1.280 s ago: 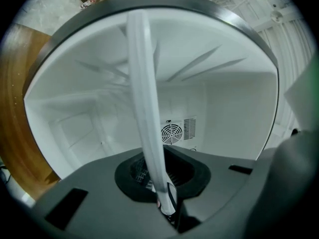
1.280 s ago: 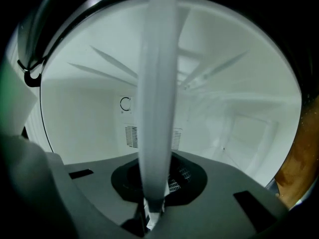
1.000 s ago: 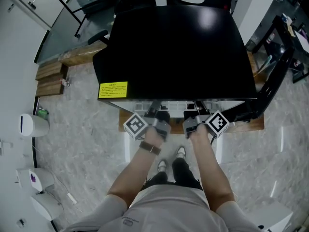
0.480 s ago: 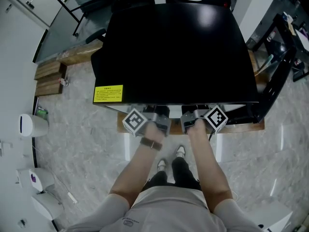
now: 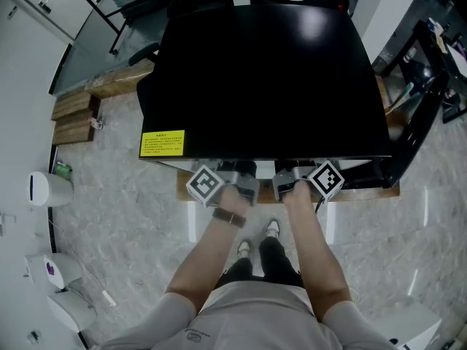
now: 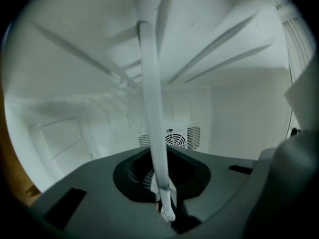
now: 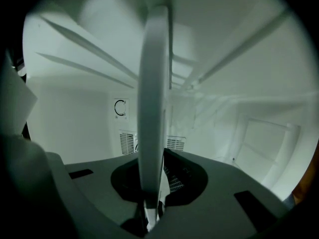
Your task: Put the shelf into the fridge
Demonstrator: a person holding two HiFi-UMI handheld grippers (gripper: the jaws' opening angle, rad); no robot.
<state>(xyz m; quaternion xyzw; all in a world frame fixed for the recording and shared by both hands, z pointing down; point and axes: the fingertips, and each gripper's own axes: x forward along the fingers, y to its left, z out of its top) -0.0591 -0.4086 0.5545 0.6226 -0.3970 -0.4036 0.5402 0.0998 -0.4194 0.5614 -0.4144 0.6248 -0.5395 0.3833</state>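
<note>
While the person stood close before the black fridge (image 5: 270, 71), the left gripper (image 5: 237, 172) reached under the front edge of the fridge top, and a yellow label (image 5: 162, 143) sat on that top, further to the left of this gripper. From the left gripper view, the left gripper (image 6: 167, 210) had its jaws closed on the front edge of the white shelf (image 6: 152, 108). The shelf showed there edge-on, as a thin pale band that ran straight ahead from the jaws into the white inside of the fridge. Beyond the jaws, on the back wall, a vent grille (image 6: 182, 137) was partly covered by the shelf edge.

Just to the right of the left gripper, the right gripper (image 5: 288, 172) also went under the fridge top. In its own view the right gripper (image 7: 149, 208) was clamped on the same shelf (image 7: 153, 83), whose edge rose as a broad, blurred band directly in front of the jaws. Left of this band, on the back wall, were a small round mark (image 7: 120, 107) and under it the vent grille (image 7: 127, 142). The shelf was thus inside the fridge, held at its front edge by both grippers.
</note>
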